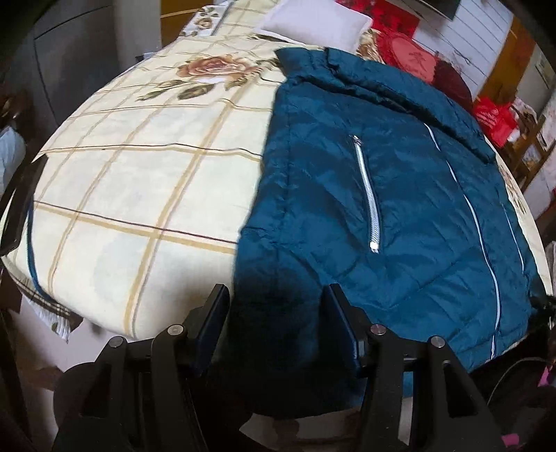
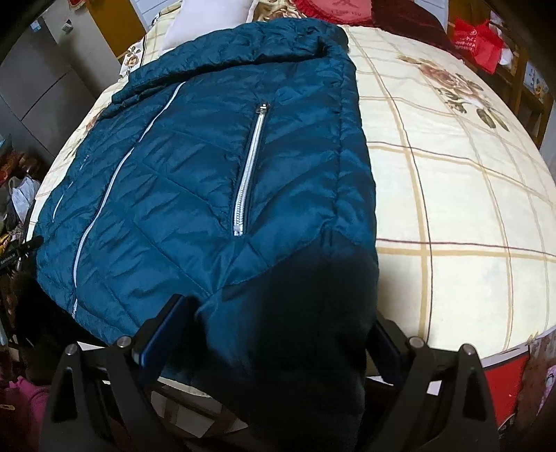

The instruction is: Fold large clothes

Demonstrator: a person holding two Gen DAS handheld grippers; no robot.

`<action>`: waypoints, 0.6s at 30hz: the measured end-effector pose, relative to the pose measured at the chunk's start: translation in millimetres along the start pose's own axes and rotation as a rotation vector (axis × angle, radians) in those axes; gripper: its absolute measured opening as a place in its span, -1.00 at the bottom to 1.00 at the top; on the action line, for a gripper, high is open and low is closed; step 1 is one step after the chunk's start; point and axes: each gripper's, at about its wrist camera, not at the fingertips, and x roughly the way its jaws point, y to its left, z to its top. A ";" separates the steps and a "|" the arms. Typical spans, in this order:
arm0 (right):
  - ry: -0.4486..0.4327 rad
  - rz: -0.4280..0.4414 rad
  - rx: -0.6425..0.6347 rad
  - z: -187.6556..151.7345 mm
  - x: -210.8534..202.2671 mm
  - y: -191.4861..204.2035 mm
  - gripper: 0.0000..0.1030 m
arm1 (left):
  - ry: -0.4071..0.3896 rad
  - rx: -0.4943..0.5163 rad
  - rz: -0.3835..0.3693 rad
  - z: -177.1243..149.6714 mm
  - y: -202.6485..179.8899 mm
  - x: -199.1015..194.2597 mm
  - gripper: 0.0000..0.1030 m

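Where jacket (image 1: 365, 208) covers bedspread (image 1: 139, 174), pillow (image 1: 312, 21) behind.

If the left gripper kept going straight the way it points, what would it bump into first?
Most likely the blue jacket. Its dark hem already lies between the left gripper's jaws, so it would push into that padded fabric, with the bed underneath. Depth is hard to judge here.

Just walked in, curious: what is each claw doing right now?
Left claw: closed on the blue jacket's hem corner.
Right claw: closed on the jacket's other hem corner.
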 end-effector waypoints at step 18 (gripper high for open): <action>0.017 0.008 -0.036 0.5 11.6 7.6 0.91 | 0.034 -0.052 -0.039 -6.3 2.8 8.2 -0.20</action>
